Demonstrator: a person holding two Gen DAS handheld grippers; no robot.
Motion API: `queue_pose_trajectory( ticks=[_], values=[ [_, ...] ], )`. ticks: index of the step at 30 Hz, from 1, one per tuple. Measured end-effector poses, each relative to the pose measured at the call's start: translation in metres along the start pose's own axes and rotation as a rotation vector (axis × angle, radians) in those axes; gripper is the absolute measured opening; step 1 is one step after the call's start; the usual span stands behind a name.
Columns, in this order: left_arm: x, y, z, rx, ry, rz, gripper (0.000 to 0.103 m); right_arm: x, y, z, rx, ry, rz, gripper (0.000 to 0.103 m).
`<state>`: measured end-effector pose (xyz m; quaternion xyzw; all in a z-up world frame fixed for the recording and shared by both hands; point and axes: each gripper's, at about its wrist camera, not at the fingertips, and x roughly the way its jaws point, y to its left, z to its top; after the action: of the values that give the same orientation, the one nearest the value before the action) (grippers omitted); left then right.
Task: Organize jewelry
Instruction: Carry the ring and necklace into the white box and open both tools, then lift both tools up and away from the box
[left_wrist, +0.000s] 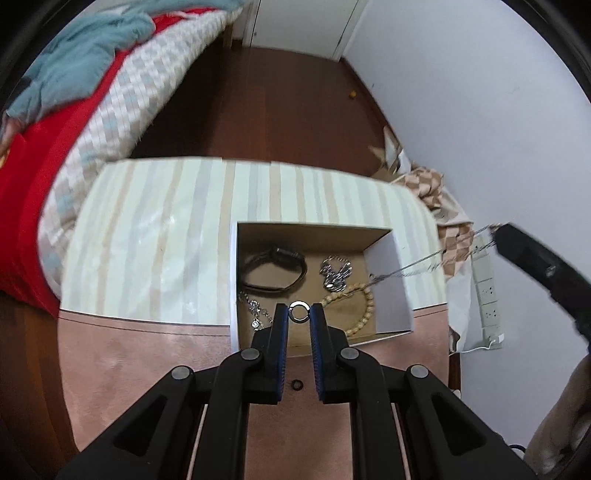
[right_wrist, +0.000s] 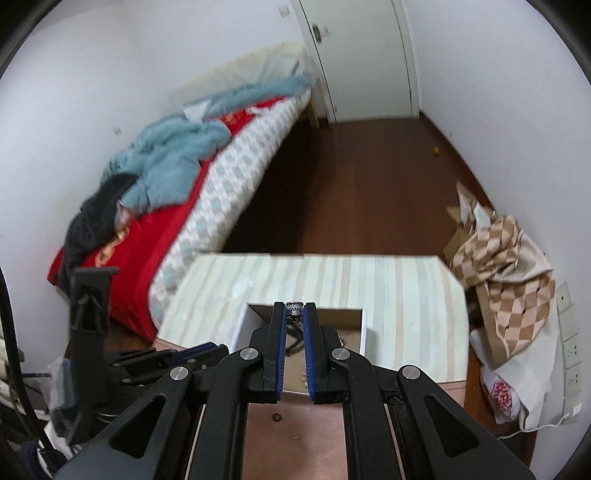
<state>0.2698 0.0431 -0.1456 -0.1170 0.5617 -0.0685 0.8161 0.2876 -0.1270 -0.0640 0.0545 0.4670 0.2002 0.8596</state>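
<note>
My left gripper (left_wrist: 299, 312) is shut on a small silver ring (left_wrist: 299, 311), held just above the front of an open cardboard box (left_wrist: 391, 295). Inside the box lie a black watch band (left_wrist: 273, 271), a silver pendant piece (left_wrist: 335, 273), a wooden bead bracelet (left_wrist: 364, 306) and a silver necklace (left_wrist: 255, 310). My right gripper (left_wrist: 496, 232) hangs at the right, shut on a silver chain (left_wrist: 417, 264) that stretches taut down into the box. In the right wrist view the right gripper (right_wrist: 294, 310) pinches the chain's sparkling end (right_wrist: 294, 306) over the box (right_wrist: 364, 325).
The box sits on a table with a striped cloth (left_wrist: 147, 236) and a pink front part (left_wrist: 147, 354). A tiny black ring (left_wrist: 296, 385) lies on the pink part. A bed (right_wrist: 207, 192) stands to the left, crumpled checked fabric (right_wrist: 506, 273) and a power strip (left_wrist: 489, 295) to the right.
</note>
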Motion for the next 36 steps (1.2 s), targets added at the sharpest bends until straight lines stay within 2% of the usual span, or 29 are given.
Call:
queue_pose_trajectory(
  ticks=[8, 11, 13, 14, 15, 17, 19, 21, 22, 23, 24, 27, 28, 29, 30, 32, 34, 36],
  values=[
    [0.042, 0.005, 0.007, -0.055, 0.131, -0.037, 0.010, 0.070, -0.022, -0.018, 0.025, 0.146, -0.010, 0.009],
    [0.048, 0.008, 0.012, -0.083, 0.157, -0.031, 0.011, 0.089, -0.032, -0.021, 0.045, 0.197, 0.001, 0.010],
    [0.047, 0.010, 0.016, -0.091, 0.153, -0.015, 0.016, 0.098, -0.037, -0.024, 0.064, 0.240, 0.015, 0.010],
    [0.046, 0.011, 0.017, -0.089, 0.145, -0.007, 0.029, 0.102, -0.039, -0.024, 0.068, 0.255, 0.016, 0.010],
    [0.044, 0.012, 0.018, -0.088, 0.135, 0.005, 0.050, 0.106, -0.041, -0.026, 0.073, 0.274, 0.018, 0.010],
    [0.037, 0.013, 0.018, -0.084, 0.104, 0.033, 0.069, 0.111, -0.044, -0.028, 0.082, 0.298, 0.014, 0.011],
    [0.032, 0.015, 0.019, -0.077, 0.087, 0.050, 0.069, 0.112, -0.046, -0.030, 0.086, 0.310, 0.013, 0.012],
    [0.027, 0.017, 0.019, -0.072, 0.075, 0.073, 0.071, 0.111, -0.047, -0.032, 0.086, 0.314, 0.003, 0.023],
    [0.025, 0.017, 0.018, -0.068, 0.067, 0.084, 0.072, 0.110, -0.048, -0.033, 0.088, 0.318, 0.004, 0.036],
    [0.023, 0.018, 0.017, -0.064, 0.058, 0.097, 0.079, 0.108, -0.048, -0.033, 0.085, 0.316, 0.004, 0.047],
    [0.019, 0.018, 0.016, -0.057, 0.041, 0.119, 0.086, 0.105, -0.047, -0.033, 0.082, 0.313, 0.000, 0.050],
    [0.012, 0.019, 0.012, -0.046, 0.009, 0.176, 0.092, 0.098, -0.044, -0.034, 0.064, 0.303, -0.022, 0.053],
    [0.008, 0.019, 0.009, -0.038, -0.006, 0.199, 0.092, 0.095, -0.044, -0.035, 0.055, 0.296, -0.041, 0.057],
    [0.005, 0.018, 0.008, -0.031, -0.020, 0.219, 0.097, 0.092, -0.043, -0.035, 0.044, 0.290, -0.062, 0.065],
    [0.001, 0.018, 0.005, -0.019, -0.040, 0.247, 0.103, 0.089, -0.042, -0.036, 0.031, 0.282, -0.091, 0.069],
    [-0.006, 0.017, -0.002, -0.003, -0.081, 0.281, 0.103, 0.082, -0.041, -0.041, 0.008, 0.257, -0.170, 0.084],
    [-0.012, 0.015, -0.010, 0.011, -0.111, 0.316, 0.103, 0.077, -0.039, -0.046, -0.007, 0.240, -0.227, 0.094],
    [-0.015, 0.015, -0.016, 0.017, -0.121, 0.333, 0.103, 0.073, -0.038, -0.051, -0.013, 0.231, -0.269, 0.099]
  ],
)
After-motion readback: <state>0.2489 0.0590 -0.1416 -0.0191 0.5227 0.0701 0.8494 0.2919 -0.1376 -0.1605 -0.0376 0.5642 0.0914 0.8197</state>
